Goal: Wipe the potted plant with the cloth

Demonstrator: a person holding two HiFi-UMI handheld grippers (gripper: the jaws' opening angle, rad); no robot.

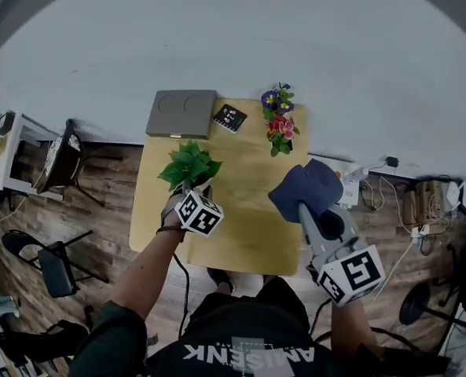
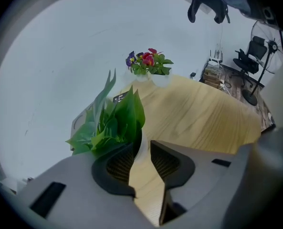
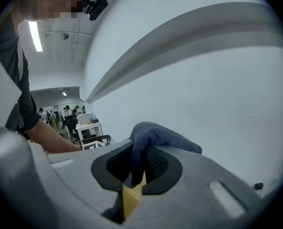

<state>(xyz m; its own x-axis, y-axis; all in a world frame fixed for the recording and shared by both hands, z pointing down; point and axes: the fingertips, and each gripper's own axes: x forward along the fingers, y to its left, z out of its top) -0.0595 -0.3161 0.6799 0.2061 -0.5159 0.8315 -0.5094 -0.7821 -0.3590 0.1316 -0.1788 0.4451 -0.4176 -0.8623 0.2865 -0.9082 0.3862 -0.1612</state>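
A green leafy potted plant stands on the left half of the wooden table. My left gripper hangs just in front of it, angled down at its base. In the left gripper view the leaves rise right over the left jaw, and my left gripper is open, with bare table wood and a pale sliver in the gap. The pot itself is hidden. My right gripper is above the table's right side, shut on a dark blue cloth. That cloth drapes over its jaws.
A pot of purple and red flowers stands at the table's far right. A grey flat board and a small black card lie at the far edge by the white wall. Chairs stand left; cables and boxes are on the floor to the right.
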